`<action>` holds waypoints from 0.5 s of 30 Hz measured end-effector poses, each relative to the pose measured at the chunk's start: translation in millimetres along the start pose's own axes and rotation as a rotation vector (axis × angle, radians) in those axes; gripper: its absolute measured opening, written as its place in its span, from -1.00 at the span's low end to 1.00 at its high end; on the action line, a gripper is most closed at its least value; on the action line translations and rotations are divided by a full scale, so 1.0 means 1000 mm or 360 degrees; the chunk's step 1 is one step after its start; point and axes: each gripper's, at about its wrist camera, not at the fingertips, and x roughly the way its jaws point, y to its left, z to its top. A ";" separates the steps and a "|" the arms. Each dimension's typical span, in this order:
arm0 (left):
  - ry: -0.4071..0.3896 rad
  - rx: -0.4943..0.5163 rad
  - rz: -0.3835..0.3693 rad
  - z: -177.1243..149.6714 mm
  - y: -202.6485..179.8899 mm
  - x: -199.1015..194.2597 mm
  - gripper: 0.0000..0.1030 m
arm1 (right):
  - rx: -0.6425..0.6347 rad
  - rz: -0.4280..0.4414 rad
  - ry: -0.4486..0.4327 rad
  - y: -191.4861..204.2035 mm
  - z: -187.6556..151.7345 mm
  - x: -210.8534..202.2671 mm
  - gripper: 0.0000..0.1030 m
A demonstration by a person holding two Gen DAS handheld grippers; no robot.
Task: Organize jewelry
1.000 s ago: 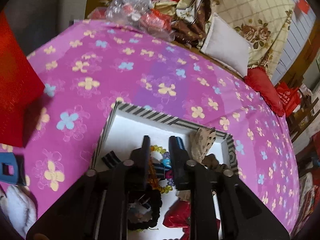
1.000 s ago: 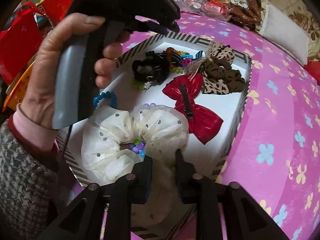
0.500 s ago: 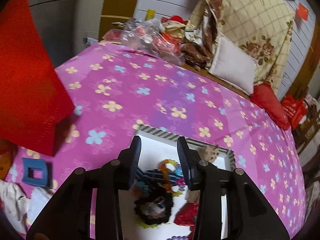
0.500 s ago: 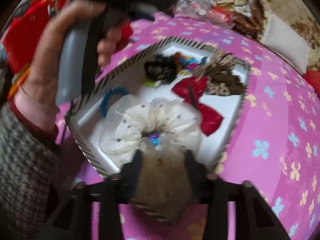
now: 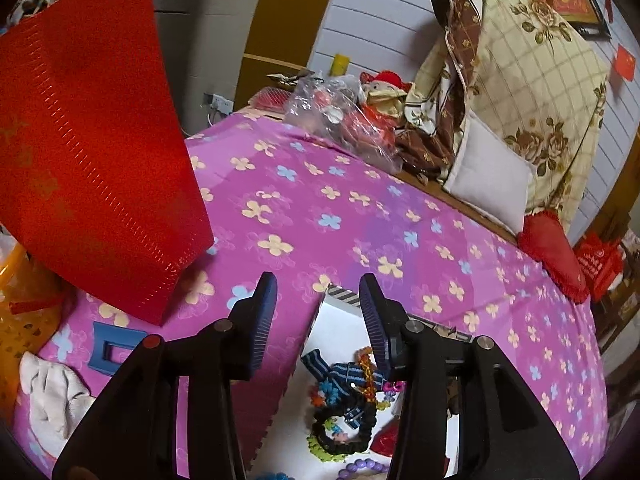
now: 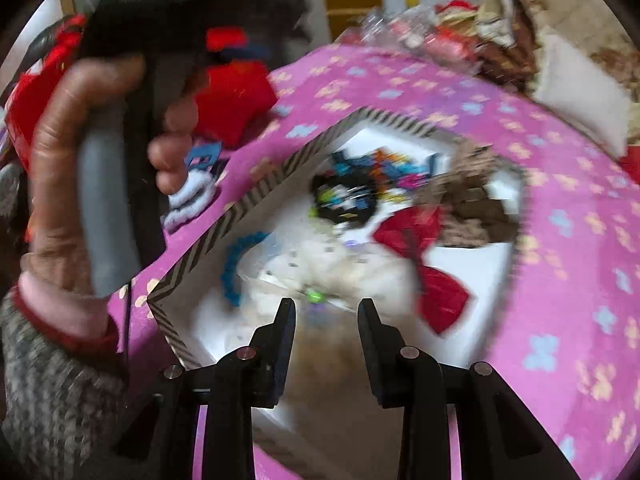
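1. The left gripper (image 5: 318,316) has come up out of the box (image 5: 340,295). A second ago its jaws stood narrow and low among the hair ties; now they are opening, with nothing between them, only the purple bedspread (image 5: 360,208) behind.
2. I judge this to mean the left side has let its piece go (the piece stays inside), so one placing looks done.
3. The dark hair ties and beads (image 5: 348,404) lie in the box at about 6 o'clock of the left view.
4. The right gripper (image 6: 326,316) has risen a little above the white dotted scrunchie (image 6: 320,264). Its jaws stand narrow, and pale fabric fills the space between them. The picture is blurred, so I cannot tell if they press on it.
5. In the right view the red bow (image 6: 436,268) lies at 3 o'clock of the scrunchie, the blue bead ring (image 6: 236,264) at 9 o'clock.
6. The left hand (image 6: 84,184) hides the upper left. The box's near corner is cut off by the grippers.
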 end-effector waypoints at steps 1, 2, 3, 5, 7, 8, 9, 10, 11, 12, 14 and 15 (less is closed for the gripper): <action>-0.0004 0.0007 0.0013 -0.001 -0.002 -0.001 -0.18 | 0.0032 -0.0036 -0.0040 -0.006 -0.005 -0.013 -0.17; -0.0018 0.0024 0.0043 -0.003 -0.006 -0.002 -0.18 | 0.0062 -0.0075 -0.0070 -0.011 -0.011 -0.023 -0.08; -0.0043 0.0051 0.0074 -0.006 -0.012 -0.004 -0.18 | 0.0101 -0.0128 -0.0103 -0.017 -0.020 -0.035 -0.05; -0.0101 0.0114 0.0111 -0.012 -0.024 -0.011 -0.17 | 0.0157 -0.0184 -0.0113 -0.031 -0.036 -0.054 -0.04; -0.0169 0.0169 0.0173 -0.020 -0.036 -0.019 0.21 | 0.0216 -0.0246 -0.0099 -0.046 -0.054 -0.069 -0.05; -0.0221 0.0196 0.0191 -0.026 -0.043 -0.026 0.33 | 0.0245 -0.0285 -0.0093 -0.056 -0.065 -0.079 -0.04; -0.0277 0.0224 0.0200 -0.032 -0.049 -0.034 0.49 | 0.0268 -0.0322 -0.0091 -0.064 -0.074 -0.087 -0.04; -0.0305 0.0253 0.0222 -0.038 -0.054 -0.039 0.55 | 0.0295 -0.0364 -0.0091 -0.072 -0.085 -0.095 -0.04; -0.0330 0.0284 0.0244 -0.043 -0.058 -0.044 0.55 | 0.0324 -0.0403 -0.0087 -0.081 -0.096 -0.103 -0.04; -0.0357 0.0325 0.0272 -0.050 -0.064 -0.050 0.55 | 0.0352 -0.0425 -0.0082 -0.088 -0.104 -0.110 -0.04; -0.0396 0.0381 0.0284 -0.061 -0.071 -0.060 0.55 | 0.0419 -0.0460 -0.0071 -0.105 -0.121 -0.122 -0.04; -0.0422 0.0390 0.0281 -0.067 -0.073 -0.068 0.56 | 0.0453 -0.0482 -0.0067 -0.112 -0.130 -0.129 -0.04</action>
